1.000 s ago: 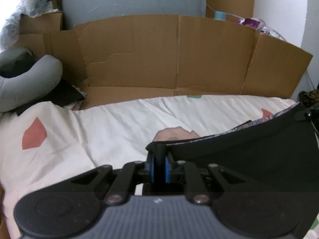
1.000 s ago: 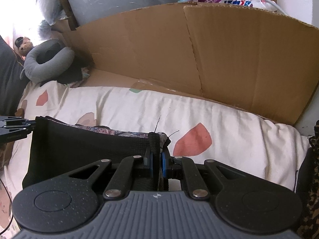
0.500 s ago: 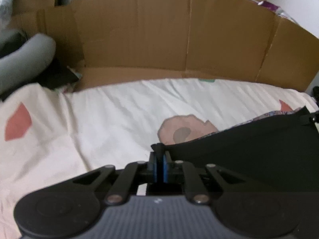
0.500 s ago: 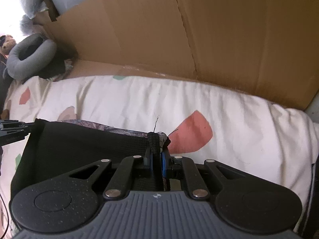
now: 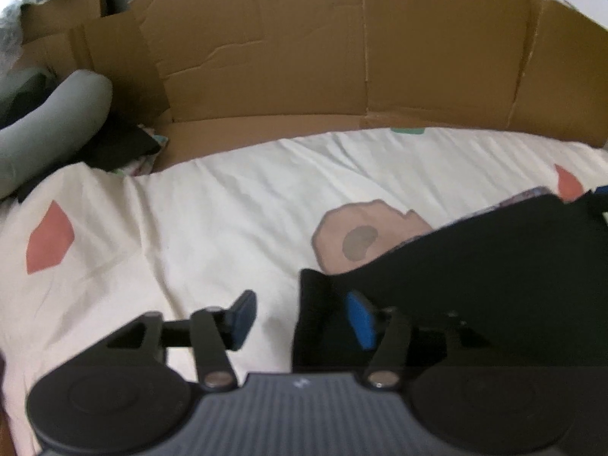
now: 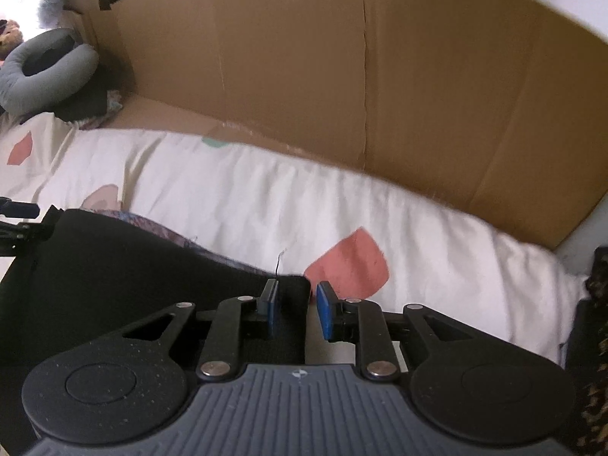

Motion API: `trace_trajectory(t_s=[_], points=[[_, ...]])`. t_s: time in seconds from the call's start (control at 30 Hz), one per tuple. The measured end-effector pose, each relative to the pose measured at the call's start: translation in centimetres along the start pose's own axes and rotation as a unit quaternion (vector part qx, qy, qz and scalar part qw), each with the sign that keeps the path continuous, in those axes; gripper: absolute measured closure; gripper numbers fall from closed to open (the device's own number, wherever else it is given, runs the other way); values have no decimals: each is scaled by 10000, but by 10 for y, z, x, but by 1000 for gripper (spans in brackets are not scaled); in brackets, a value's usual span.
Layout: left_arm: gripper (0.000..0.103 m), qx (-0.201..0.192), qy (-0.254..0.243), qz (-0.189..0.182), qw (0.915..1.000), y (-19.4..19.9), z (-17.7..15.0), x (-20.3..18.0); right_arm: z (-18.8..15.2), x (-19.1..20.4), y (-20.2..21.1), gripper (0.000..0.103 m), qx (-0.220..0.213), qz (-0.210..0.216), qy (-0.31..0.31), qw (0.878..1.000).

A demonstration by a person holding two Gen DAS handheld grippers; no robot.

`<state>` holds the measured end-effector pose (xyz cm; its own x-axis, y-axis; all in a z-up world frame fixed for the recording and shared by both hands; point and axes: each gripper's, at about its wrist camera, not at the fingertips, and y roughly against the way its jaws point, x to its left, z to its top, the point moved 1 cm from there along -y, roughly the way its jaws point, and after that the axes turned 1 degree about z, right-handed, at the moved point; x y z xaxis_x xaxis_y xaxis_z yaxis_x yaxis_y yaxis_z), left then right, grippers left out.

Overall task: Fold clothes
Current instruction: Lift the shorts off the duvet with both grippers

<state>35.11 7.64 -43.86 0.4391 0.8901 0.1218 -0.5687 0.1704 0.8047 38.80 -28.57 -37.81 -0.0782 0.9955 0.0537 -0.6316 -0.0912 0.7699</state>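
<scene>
now, left wrist: left gripper (image 5: 300, 319) jaws opening, corner of black garment (image 5: 494, 277) loose between them on white duvet (image 5: 228, 209) | right wrist: right gripper (image 6: 295, 309) jaws opening, black garment (image 6: 133, 258) corner between, unpinched

dim, motion-blurred, fisheye-warped edges

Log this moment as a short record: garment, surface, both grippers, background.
garment: black cloth, laid on the bed
surface: white bedsheet with coloured patches
left gripper: jaws opening, cloth corner between them, unpressed
right gripper: jaws opening, cloth edge between the pads
background: cardboard wall; grey neck pillow at the far left
</scene>
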Motion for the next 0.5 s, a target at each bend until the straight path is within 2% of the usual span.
trace_trajectory(t_s=[0.07,0.2,0.33,0.4,0.5], points=[[34,-51,-33,-17,10000,7,0,-6,3,4,7,80,-121,12,85,9999],[32,-132,-129,-34,9998,20,4,-18,7,18,25,80,-370,344,146,9986],[31,-336,-37,-222,9992,39,9,-28,11,37,36,80,-539,790,220,9952],[31,-430,-37,-370,9984,47,11,-34,13,48,40,80,-601,962,319,9930],[37,-527,-82,-593,9968,54,13,-45,15,62,43,80,-635,1111,448,9908]])
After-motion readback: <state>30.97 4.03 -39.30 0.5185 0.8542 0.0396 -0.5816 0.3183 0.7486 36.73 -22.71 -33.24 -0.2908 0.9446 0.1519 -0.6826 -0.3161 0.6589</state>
